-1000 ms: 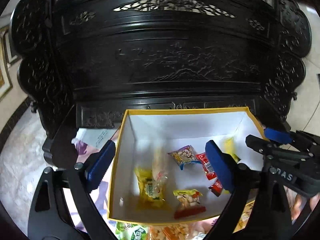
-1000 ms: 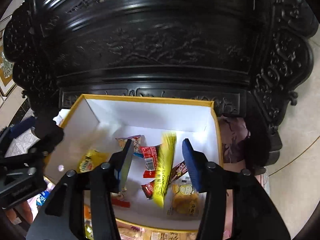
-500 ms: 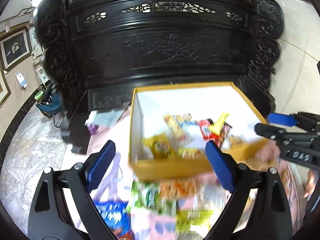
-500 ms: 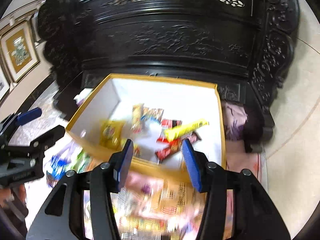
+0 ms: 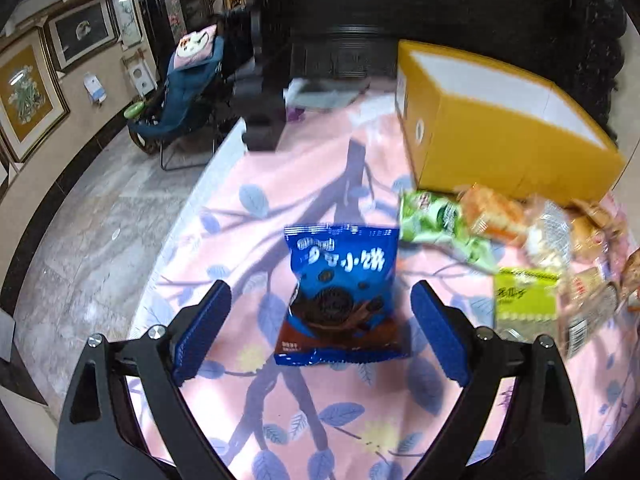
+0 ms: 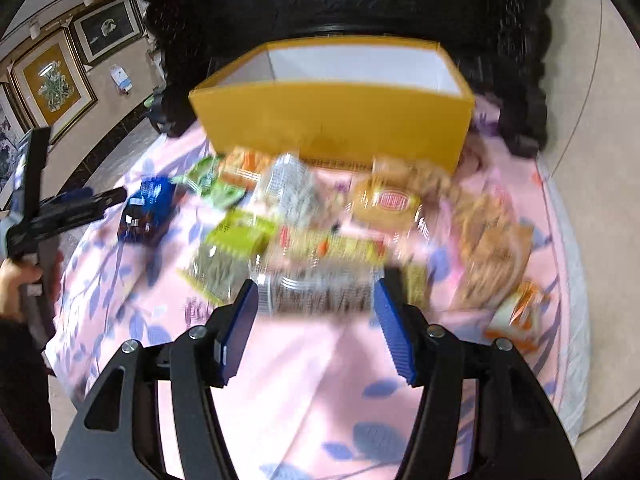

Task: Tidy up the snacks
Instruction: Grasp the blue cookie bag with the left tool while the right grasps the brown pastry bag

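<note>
While a second ago both grippers hung over the open yellow box (image 6: 332,120) with packets dropping inside, they have since pulled back to the pink leaf-print cloth (image 5: 320,420), a sign that one delivery is over and the next pickup is under way. Standing at the cloth's far edge before a dark carved cabinet (image 6: 360,0), the box has a blurred heap of snack packets (image 6: 320,216) spread just in front of it. Jaws wide apart and empty, the left gripper (image 5: 320,320) frames a blue cookie packet (image 5: 340,292) lying apart from the heap, probably its next target. Likewise spread and holding nothing, the right gripper (image 6: 316,320) hovers at the heap's near edge over a clear-wrapped packet (image 6: 320,292).
</note>
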{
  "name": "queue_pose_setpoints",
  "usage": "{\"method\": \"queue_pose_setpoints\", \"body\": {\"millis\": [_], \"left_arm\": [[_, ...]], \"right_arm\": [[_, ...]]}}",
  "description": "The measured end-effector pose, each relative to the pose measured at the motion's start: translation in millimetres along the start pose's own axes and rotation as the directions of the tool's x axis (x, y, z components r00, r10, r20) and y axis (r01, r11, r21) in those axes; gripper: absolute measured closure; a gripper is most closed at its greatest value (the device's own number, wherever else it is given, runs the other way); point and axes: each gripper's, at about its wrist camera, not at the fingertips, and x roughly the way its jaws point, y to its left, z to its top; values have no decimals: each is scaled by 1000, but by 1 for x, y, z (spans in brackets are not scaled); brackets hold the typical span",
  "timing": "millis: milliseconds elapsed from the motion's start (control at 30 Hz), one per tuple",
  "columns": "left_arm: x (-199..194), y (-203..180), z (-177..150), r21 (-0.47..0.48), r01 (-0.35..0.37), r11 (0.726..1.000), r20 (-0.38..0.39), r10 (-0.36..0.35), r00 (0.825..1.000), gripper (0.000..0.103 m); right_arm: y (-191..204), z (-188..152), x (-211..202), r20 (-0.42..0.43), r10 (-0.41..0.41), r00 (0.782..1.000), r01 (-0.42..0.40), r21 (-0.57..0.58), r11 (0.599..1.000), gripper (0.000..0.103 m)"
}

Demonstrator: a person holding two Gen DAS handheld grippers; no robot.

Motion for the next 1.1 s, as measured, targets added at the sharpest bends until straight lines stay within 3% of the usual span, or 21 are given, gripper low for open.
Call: {"method": "queue_pose_setpoints", "body": {"millis": [200,433,500,567,733,900,1100], "left_arm": [[33,-8,-4,9,-23,1000,-44,24,999,10],[64,-19,-6,23,-15,1000,-74,16,997,10],[71,-20,-7,14,6,1000,-82,-5,997,15],[71,-16,-8,-21,41,999,-72,-42,996,27],[65,-24,-14,-26,40,999,-59,-41,997,37],[46,-48,-33,27,91,995,-65,-89,994,40],[37,-60,-44,43,125,991,-68,-122,990,40]], "right_arm": [[-2,-19,-1,-25,0,1000,0,26,1000,42],[-14,-18,-3,-20,-30,999,31,55,998,42],[-16,-18,-3,-20,-32,999,33,54,998,42],[-16,-16,-1,-21,-37,999,38,52,998,42],[-26,4,17,11,-50,999,49,55,997,42],[-38,45,41,76,-144,987,145,-6,989,42],[-37,73,78,51,-278,959,282,-172,944,42]]}}
